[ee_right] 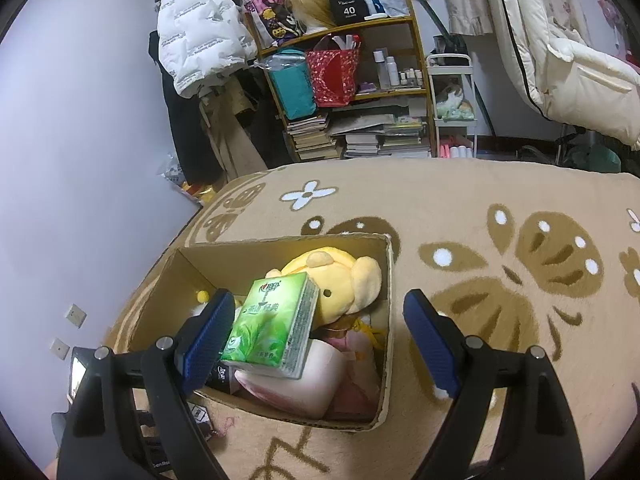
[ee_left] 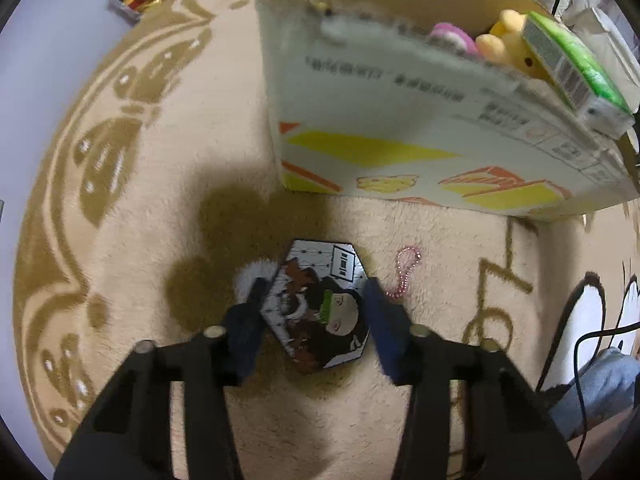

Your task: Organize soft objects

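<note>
Low in the frame, the left tool [ee_left: 316,312] is sitting spread around a hexagonal printed charm [ee_left: 316,304] lying on the beige rug [ee_left: 160,184], its pink bead chain [ee_left: 404,272] just right. The right tool [ee_right: 320,332] is hanging released above the cardboard box [ee_right: 384,360], where a green tissue pack [ee_right: 276,320] is leaning on a yellow plush [ee_right: 340,276].

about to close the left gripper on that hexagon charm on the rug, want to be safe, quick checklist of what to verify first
1. Left gripper open around the hexagon charm: ok.
2. Charm centred between fingers: ok.
3. Pink ball chain outside the fingers: ok.
4. Fingers touching the charm: cannot tell.
5. Room in cardboard box: not ok, green tissue pack and yellow plush pile high.
6. Right gripper open, holding nothing: ok.
</note>
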### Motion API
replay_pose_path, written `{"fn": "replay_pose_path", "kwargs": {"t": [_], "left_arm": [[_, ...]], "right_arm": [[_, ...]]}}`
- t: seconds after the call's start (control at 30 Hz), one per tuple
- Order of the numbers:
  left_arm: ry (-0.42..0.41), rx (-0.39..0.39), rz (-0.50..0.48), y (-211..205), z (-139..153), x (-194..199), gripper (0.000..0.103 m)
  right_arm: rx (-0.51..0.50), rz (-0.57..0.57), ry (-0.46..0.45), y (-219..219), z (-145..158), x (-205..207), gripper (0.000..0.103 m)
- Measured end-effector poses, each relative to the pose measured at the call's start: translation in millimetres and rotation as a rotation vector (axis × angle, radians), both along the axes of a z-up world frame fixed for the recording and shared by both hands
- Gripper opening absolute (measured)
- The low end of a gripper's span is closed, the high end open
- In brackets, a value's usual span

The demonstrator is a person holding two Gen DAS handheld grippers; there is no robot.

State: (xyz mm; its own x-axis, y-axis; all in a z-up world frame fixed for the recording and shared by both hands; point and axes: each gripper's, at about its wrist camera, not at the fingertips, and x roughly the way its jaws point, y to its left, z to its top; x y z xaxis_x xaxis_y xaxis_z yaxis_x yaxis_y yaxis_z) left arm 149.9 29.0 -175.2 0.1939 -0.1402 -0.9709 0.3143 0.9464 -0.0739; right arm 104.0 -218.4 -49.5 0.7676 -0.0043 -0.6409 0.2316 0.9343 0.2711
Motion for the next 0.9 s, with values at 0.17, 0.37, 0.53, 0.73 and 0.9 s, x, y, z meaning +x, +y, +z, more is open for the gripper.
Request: {"fn": "replay_pose_path", "kwargs": {"t": [0.17,0.37,0.53,0.73,0.9], "left_arm": [[-0.001,-0.133,0.030,10,21,-2,0.009],[-0.033,-0.115,-0.006,3,41,-12,0.003],[-0.081,-0.071,0.003,6,58,-20,0.003],[-0.165,-0.049,0.019,13,90,-23,0.003],[-0.280,-0.030,0.091,35,119,-22,0.003]], "right_arm": [[-0.003,0.006,0.007,3,-3,1,0.090],[-0.010,0.013,-0.001,8,-1,-2,0.090],[-0.006,0.013,0.003,8,0,-1,0.090],[0.008,0.005,-0.001,8,1,-4,0.090],[0.016,0.007,-0.005,7,2,-7,0.091]]}}
